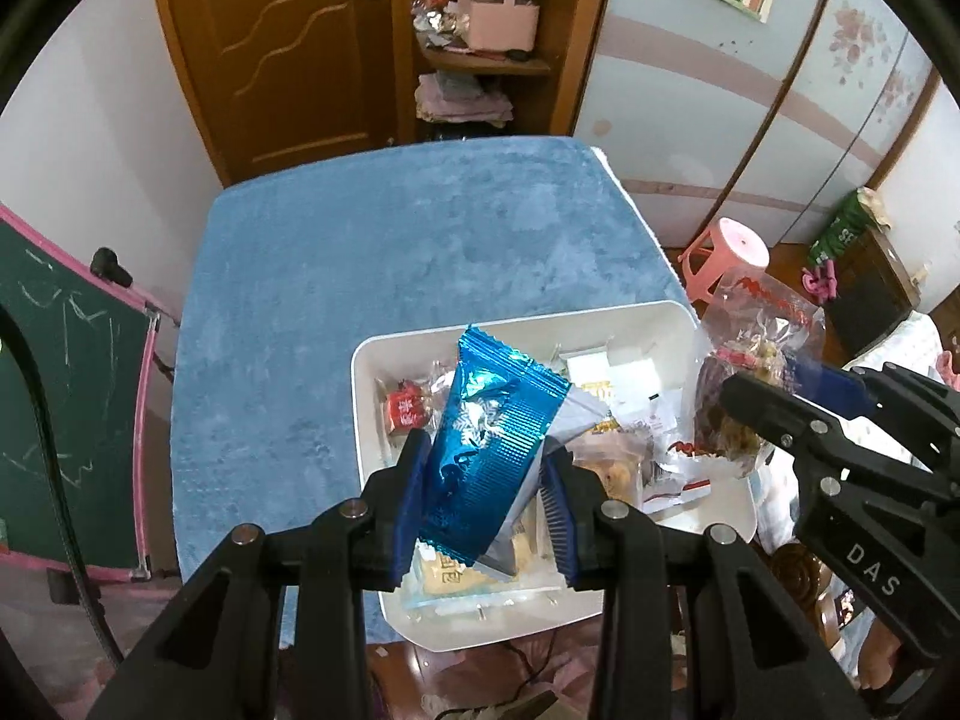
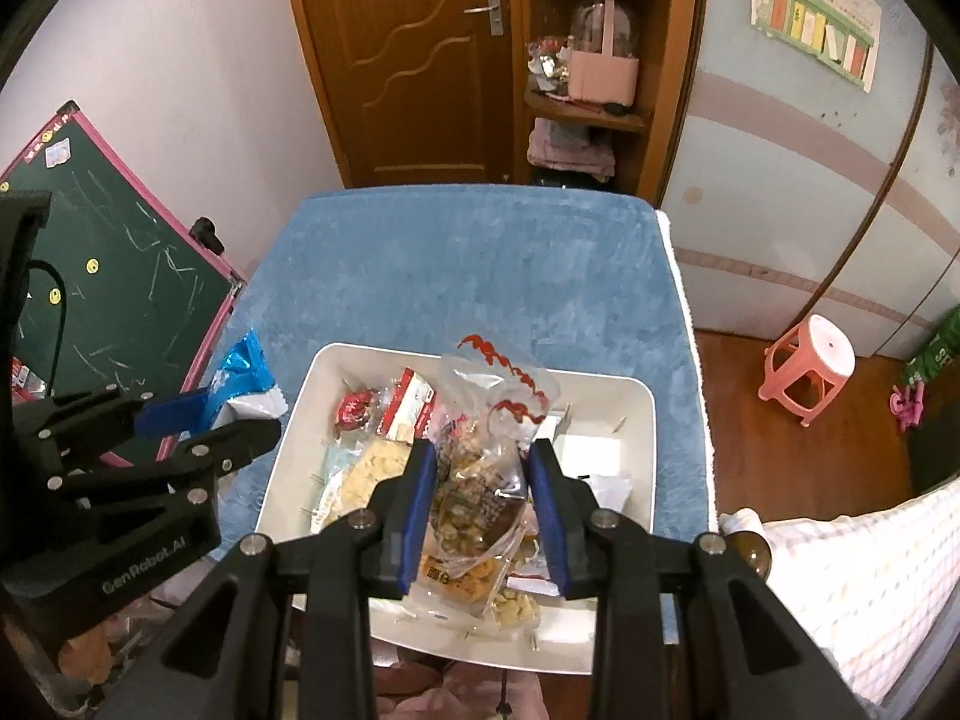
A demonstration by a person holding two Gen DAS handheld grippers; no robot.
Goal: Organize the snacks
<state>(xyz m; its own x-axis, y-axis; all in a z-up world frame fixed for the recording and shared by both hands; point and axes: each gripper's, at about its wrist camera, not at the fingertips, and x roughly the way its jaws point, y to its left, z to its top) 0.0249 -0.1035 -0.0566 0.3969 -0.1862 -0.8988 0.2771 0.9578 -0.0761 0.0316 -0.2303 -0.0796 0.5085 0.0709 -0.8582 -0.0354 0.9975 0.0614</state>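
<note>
Two pairs of tongs, each loaded, recorded over one white bin [image 1: 714, 324] at the near edge of a blue-covered table [image 1: 390, 252].

Item 1: left tongs [image 1: 487, 501], closed on a blue foil packet [image 1: 489, 438], which stood upright between the pads, above the bin's near-left corner.

Item 2: right tongs [image 2: 480, 507], gripping a clear bag of mixed snacks [image 2: 477, 480], red print at its top, held above the near half of the bin.

Item 3: bin contents, already stowed: a small red-wrapped sweet [image 2: 354, 411] at the far-left corner, a red-and-white packet [image 2: 408, 405] beside it, pale crackers [image 2: 372, 468] along the left wall, white sachets [image 2: 591, 453] on the right side; several further wrappers underneath, not identifiable.

Status, as judged: most snacks appeared gathered in the bin; no loose ones showed on the cloth beyond it. Remaining: both held items, not yet released, each needing a lowering into the bin and a letting-go.
</note>
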